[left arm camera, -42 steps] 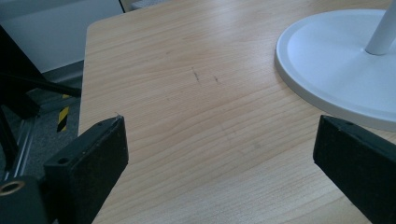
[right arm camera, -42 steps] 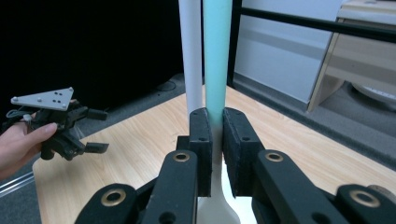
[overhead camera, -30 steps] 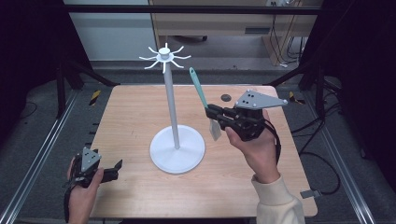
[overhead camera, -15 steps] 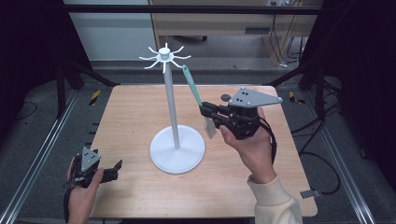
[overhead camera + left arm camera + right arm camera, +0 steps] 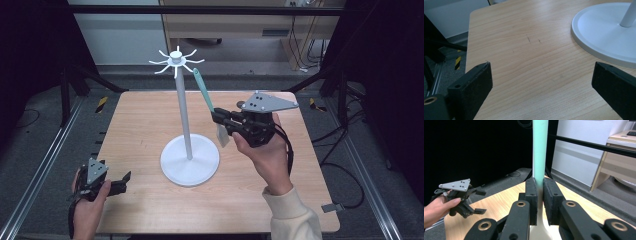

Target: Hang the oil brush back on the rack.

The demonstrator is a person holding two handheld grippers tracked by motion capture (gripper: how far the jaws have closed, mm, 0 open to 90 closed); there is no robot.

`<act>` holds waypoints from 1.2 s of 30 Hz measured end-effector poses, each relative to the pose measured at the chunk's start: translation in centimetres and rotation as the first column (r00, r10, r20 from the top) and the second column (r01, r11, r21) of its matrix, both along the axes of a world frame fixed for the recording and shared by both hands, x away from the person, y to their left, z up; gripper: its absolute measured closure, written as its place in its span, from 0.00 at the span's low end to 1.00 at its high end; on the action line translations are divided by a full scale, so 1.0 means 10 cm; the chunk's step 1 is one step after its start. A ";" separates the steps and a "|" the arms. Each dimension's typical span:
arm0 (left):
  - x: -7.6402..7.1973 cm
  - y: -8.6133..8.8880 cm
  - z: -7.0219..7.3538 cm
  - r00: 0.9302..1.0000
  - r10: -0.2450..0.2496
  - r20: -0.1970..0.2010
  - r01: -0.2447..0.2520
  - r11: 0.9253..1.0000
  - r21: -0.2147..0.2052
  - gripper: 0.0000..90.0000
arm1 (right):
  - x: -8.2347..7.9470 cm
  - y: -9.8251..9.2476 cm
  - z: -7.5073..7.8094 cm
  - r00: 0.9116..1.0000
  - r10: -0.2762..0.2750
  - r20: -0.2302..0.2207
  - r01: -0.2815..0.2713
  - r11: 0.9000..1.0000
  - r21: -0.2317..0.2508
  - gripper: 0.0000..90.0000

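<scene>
Over the last second the right gripper (image 5: 218,120) had carried the spatula (image 5: 204,91) up and toward the white hook stand (image 5: 183,112), so that the teal handle's tip now lay just beside one of the hooks (image 5: 190,67) at the crown, where earlier it stood well off to the side. I judged this to be the approach for hanging the utensil, with the hooking itself not yet done; whether the tip touched a hook could not be told. The right gripper's 2 jaws were pinched on the spatula at the neck, where the teal handle met the pale blade (image 5: 222,135), and the right gripper view showed the handle (image 5: 540,152) rising straight up between the pads. The left gripper (image 5: 120,181) lay low at the near left corner of the wooden table (image 5: 145,120), its jaws spread wide with nothing between them, well apart from the stand's round base (image 5: 604,35). A small dark object (image 5: 241,105) sat on the table behind the right hand. The neighbouring hooks crowded the crown, and I judged they could snag the handle.
</scene>
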State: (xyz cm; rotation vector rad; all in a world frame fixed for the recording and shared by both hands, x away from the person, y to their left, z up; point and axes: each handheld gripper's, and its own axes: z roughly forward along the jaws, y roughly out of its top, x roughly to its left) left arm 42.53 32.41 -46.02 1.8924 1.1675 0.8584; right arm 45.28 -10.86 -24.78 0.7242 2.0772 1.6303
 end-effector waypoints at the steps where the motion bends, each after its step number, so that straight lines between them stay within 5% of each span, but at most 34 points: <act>1: 0.00 0.00 0.00 1.000 0.000 0.000 0.000 1.000 0.000 0.03 | 0.00 0.01 0.00 1.000 0.001 -0.002 -0.001 1.000 -0.003 0.92; 36: -0.01 0.00 -0.01 1.000 -0.003 -0.004 0.003 1.000 -0.001 0.03 | 0.15 0.18 -0.12 1.000 0.015 -0.012 -0.014 1.000 0.023 0.91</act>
